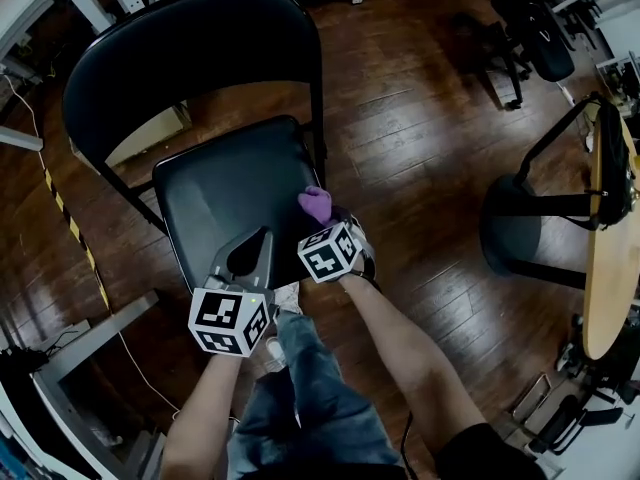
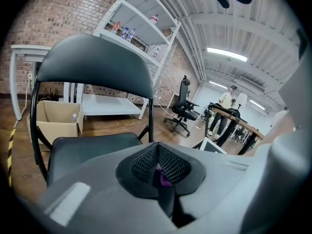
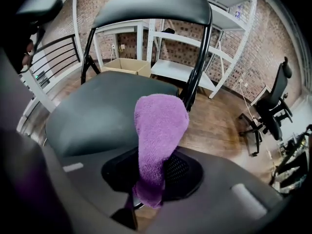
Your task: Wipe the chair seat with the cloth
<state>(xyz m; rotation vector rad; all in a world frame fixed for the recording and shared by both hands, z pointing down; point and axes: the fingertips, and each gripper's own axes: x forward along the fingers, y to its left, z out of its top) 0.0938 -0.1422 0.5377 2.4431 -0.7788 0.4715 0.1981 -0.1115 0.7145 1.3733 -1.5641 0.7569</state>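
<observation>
The right tool (image 1: 325,223) is clamped on a purple cloth (image 3: 161,126), which stands up from its jaws over the front right part of the black chair seat (image 1: 225,193). The left tool (image 2: 158,172) (jaws pressed together) hovers at the seat's front edge.

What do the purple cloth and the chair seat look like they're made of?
The purple cloth looks like microfiber or terry: fuzzy, looped, matte pile. The chair seat looks like padded black vinyl or faux leather: smooth, with a soft sheen. Its frame seems glossy black metal tubing.
</observation>
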